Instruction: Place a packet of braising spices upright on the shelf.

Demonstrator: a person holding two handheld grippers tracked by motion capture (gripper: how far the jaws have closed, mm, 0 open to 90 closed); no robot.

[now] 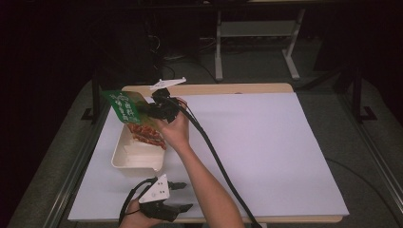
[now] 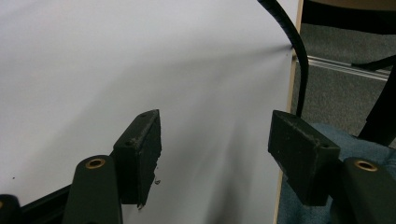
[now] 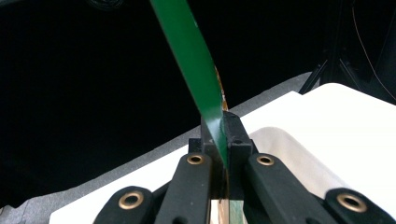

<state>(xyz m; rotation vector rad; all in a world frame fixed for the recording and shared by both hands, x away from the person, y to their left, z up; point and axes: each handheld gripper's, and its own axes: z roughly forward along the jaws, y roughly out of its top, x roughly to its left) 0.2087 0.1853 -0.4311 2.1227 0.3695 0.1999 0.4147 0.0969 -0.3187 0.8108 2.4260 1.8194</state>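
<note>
Two tongs in play. Right tongs (image 1: 151, 110) clenched on a green snack packet (image 1: 124, 105), gripping its flat edge (image 3: 205, 93); packet hangs tilted over the far end of a cream tray (image 1: 124, 159), its red lower part inside the tray. Tray sits near the desk's (image 1: 266, 156) left edge. Left tongs (image 1: 183, 197) released, nothing between the jaws, at the desk's near edge just right of the tray's near end. Right cable (image 1: 214, 156) trails across the white sheet. Right half of desk bare.
</note>
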